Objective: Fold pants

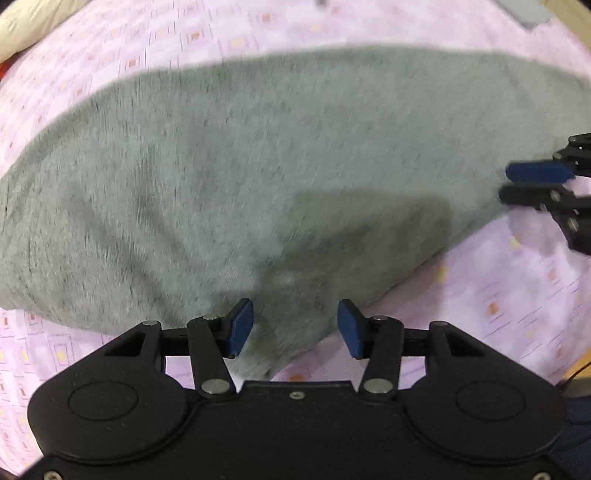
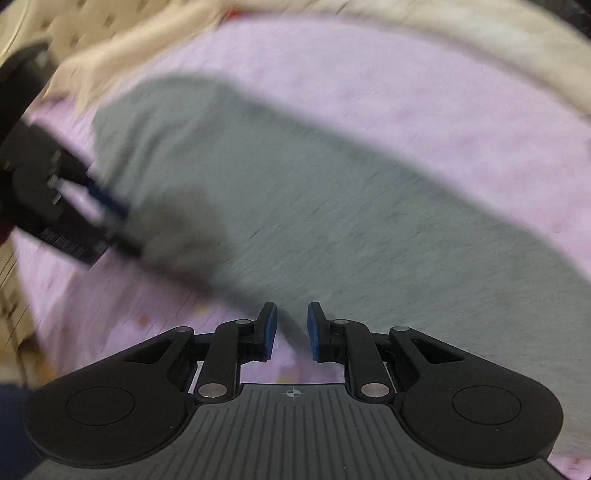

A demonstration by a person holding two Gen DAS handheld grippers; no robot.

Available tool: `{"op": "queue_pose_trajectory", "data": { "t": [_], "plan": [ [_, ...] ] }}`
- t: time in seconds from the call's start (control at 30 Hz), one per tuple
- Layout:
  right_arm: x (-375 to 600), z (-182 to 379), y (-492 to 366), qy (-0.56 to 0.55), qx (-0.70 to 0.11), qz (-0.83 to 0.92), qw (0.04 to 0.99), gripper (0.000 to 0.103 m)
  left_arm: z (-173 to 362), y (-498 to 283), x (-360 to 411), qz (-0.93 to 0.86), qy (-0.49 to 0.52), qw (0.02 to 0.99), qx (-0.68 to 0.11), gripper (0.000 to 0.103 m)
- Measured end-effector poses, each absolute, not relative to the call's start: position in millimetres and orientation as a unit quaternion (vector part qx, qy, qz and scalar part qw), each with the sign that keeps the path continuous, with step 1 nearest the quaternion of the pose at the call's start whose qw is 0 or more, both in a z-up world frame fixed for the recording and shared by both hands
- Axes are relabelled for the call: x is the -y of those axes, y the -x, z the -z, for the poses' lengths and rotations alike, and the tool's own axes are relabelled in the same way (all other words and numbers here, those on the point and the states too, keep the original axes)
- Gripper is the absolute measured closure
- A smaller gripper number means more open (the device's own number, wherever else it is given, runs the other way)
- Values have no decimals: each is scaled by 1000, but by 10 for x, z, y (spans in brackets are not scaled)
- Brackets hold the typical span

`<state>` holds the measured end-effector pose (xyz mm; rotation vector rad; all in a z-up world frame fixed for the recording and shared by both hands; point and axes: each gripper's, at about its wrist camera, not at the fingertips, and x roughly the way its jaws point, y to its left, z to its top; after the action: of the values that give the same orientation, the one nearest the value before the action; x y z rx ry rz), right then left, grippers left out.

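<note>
Grey pants [image 1: 258,166] lie flat as a wide folded band on a pink patterned sheet [image 1: 517,295]. In the left wrist view my left gripper [image 1: 295,328] hangs open over the pants' near edge, its blue pads apart and pressing on nothing. My right gripper [image 1: 535,184] reaches in from the right at the cloth's right end. The right wrist view is blurred: the pants [image 2: 314,203] run diagonally, and my right gripper [image 2: 291,330] stands over their near edge with a narrow gap and nothing between its pads. My left gripper [image 2: 92,206] shows at the left.
Cream bedding [image 2: 443,37] lies bunched beyond the sheet, and a cream fold [image 1: 22,33] sits at the far left corner. A grey flat object [image 1: 528,11] rests at the far right. A dark blue sleeve [image 2: 11,424] shows at the lower left.
</note>
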<state>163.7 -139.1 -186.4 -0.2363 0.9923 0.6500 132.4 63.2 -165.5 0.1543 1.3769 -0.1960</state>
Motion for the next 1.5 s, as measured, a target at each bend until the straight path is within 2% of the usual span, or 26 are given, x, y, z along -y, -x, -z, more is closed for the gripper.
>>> {"op": "queue_pose_trajectory", "data": {
  "t": [0.1, 0.27, 0.33, 0.37, 0.43, 0.5, 0.77, 0.83, 0.9, 0.97, 1.13, 1.17, 1.2, 1.23, 1.33, 1.4, 1.43, 1.5],
  "plan": [
    [1535, 2089, -1800, 129, -522, -263, 801, 88, 1557, -1440, -506, 93, -55, 779, -618, 46],
    [1912, 2040, -1958, 149, -497, -210, 828, 86, 1656, -1612, -339, 82, -50, 778, -621, 46],
    [2185, 2014, -2089, 130, -503, -165, 838, 86, 1785, -1606, -283, 87, -48, 760, -643, 46],
    [2330, 1991, -2129, 115, -499, -143, 847, 85, 1860, -1552, -255, 84, -63, 749, -655, 42],
    [2712, 1888, -2228, 84, -483, -96, 866, 84, 1876, -1485, -209, 89, -91, 757, -641, 42],
    [3144, 1809, -2341, 55, -472, -44, 879, 76, 1872, -1490, -234, 86, -87, 756, -644, 41],
    [4427, 1778, -2684, -12, -436, 80, 896, 72, 1891, -1630, -341, 62, -43, 744, -664, 40],
    [4589, 1848, -2756, -30, -442, 73, 893, 70, 1939, -1713, -283, 55, -43, 742, -666, 39],
    [4639, 1989, -2890, -48, -462, 49, 884, 60, 1927, -1739, -262, 50, -38, 740, -670, 38],
    [4675, 2107, -2925, -65, -481, 19, 874, 59, 1920, -1776, -259, 47, -35, 736, -674, 37],
    [4738, 2178, -2924, -126, -473, -2, 872, 54, 2025, -1946, -188, 44, -36, 728, -683, 36],
    [4746, 2159, -2916, -136, -475, 1, 869, 59, 2056, -1990, -163, 42, -35, 728, -683, 36],
    [4736, 2152, -2911, -141, -478, -2, 867, 81, 2051, -2003, -157, 40, -34, 729, -683, 36],
    [4683, 2108, -2901, -131, -479, -7, 868, 89, 2051, -2022, -144, 39, -33, 729, -682, 35],
    [4512, 1930, -2963, 7, -477, 14, 879, 98, 2061, -2064, -102, 40, -37, 732, -679, 36],
    [4626, 1974, -3045, 44, -486, 52, 871, 103, 2051, -2045, -87, 44, -47, 732, -678, 35],
    [4746, 2036, -3112, 46, -502, 88, 859, 103, 2056, -2049, -74, 46, -53, 732, -678, 35],
    [5034, 2101, -3156, -17, -523, 116, 844, 103, 2043, -2032, -59, 47, -55, 731, -679, 35]
  ]
}}
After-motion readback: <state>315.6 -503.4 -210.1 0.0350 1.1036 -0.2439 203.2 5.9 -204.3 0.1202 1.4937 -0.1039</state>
